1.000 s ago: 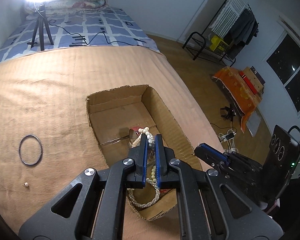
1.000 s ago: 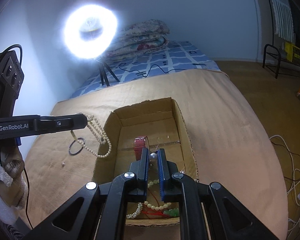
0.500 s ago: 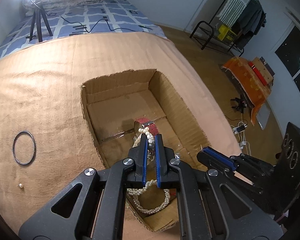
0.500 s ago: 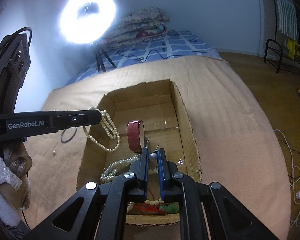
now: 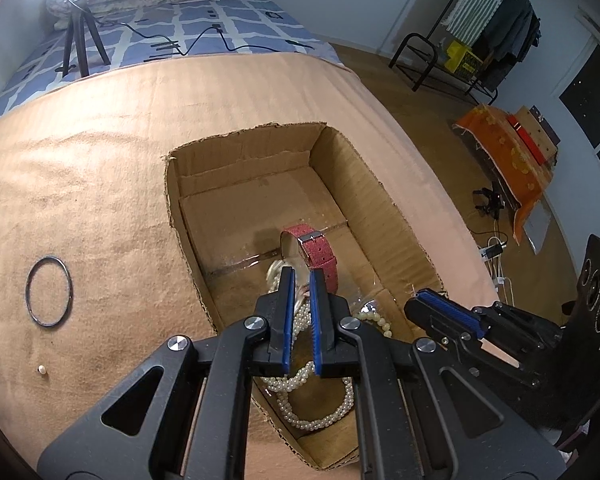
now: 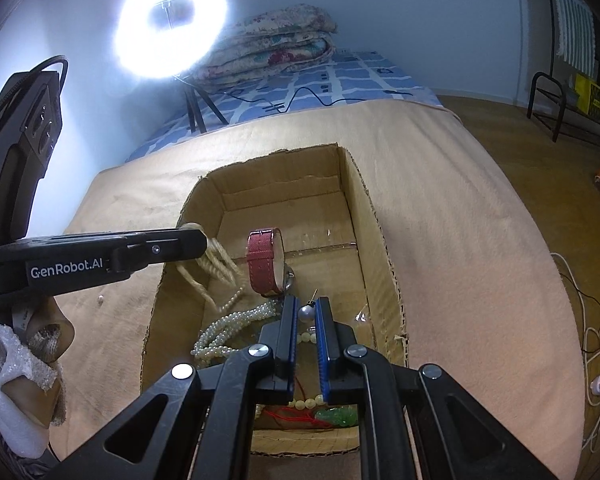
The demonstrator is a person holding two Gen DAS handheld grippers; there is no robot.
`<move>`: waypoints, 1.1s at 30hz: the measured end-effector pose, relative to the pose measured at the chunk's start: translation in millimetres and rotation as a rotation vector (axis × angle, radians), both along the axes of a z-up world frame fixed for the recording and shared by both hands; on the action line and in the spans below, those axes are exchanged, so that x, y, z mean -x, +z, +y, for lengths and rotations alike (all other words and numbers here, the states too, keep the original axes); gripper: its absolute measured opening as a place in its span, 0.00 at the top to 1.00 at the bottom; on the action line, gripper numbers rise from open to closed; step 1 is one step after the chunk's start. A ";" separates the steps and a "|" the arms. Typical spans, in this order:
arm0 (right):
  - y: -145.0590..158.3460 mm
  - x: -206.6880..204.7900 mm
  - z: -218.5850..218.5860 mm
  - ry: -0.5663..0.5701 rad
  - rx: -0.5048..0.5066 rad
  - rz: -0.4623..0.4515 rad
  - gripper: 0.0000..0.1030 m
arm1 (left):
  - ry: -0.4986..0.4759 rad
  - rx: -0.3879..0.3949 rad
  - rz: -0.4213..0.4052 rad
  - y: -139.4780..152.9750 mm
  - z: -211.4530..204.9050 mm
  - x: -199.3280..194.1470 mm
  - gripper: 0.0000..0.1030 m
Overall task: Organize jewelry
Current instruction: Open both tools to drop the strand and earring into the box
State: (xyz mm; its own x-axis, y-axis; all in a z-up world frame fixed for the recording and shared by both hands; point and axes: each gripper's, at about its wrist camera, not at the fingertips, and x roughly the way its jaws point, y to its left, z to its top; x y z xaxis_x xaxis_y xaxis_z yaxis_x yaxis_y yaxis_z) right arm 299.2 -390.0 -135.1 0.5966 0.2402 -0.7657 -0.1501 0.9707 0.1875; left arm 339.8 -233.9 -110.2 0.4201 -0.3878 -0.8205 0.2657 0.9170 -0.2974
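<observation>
An open cardboard box (image 5: pixel 372 184) (image 6: pixel 364 196) lies on a tan blanket. Inside stands a red watch (image 5: pixel 314 246) (image 6: pixel 262 264). My left gripper (image 5: pixel 300 276) (image 6: pixel 198 240) is over the box and shut on a white pearl necklace (image 5: pixel 300 384) (image 6: pixel 228 324), whose lower loops pile on the box floor. My right gripper (image 6: pixel 306 306) (image 5: pixel 424 298) is shut on a small silver ball earring (image 6: pixel 306 312) above the box's near end. A cream bead bracelet (image 5: pixel 374 318) and a green pendant on red cord (image 6: pixel 336 416) lie in the box.
A dark bangle (image 5: pixel 49 291) and a single small pearl (image 5: pixel 41 369) lie on the blanket left of the box. A ring light on a tripod (image 6: pixel 170 28) and folded quilts (image 6: pixel 268 48) stand at the far end of the bed. Cables lie on the floor at right.
My left gripper has carried the pearl necklace from beside the box to over it and lowered it, so the loops now rest inside. My right gripper still holds the earring.
</observation>
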 end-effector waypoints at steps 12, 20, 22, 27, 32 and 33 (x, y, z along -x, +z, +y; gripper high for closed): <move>5.3 2.2 -0.8 -0.045 0.041 -0.034 0.43 | -0.002 -0.014 -0.022 7.4 4.9 3.3 0.65; 11.3 5.5 1.7 -0.078 0.092 -0.071 0.16 | 0.019 -0.022 -0.042 13.5 12.0 3.4 0.42; 11.4 4.9 1.6 -0.088 0.103 -0.072 0.12 | 0.027 -0.026 -0.045 14.5 13.9 3.1 0.36; 11.3 4.2 3.2 -0.098 0.118 -0.073 0.11 | 0.037 -0.023 -0.054 17.3 20.2 3.0 0.34; 13.9 4.4 6.4 -0.103 0.121 -0.090 0.11 | 0.041 -0.028 -0.073 22.4 27.7 7.2 0.34; 14.7 4.0 7.2 -0.101 0.121 -0.093 0.11 | 0.043 -0.031 -0.078 24.2 30.9 8.3 0.34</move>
State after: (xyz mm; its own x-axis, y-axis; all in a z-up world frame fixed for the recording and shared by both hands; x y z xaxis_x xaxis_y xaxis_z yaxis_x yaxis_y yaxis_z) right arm 295.2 -382.8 -120.4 0.6825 0.0854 -0.7259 -0.0623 0.9963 0.0587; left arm 331.5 -203.1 -86.0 0.4990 -0.3428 -0.7959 0.2470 0.9366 -0.2485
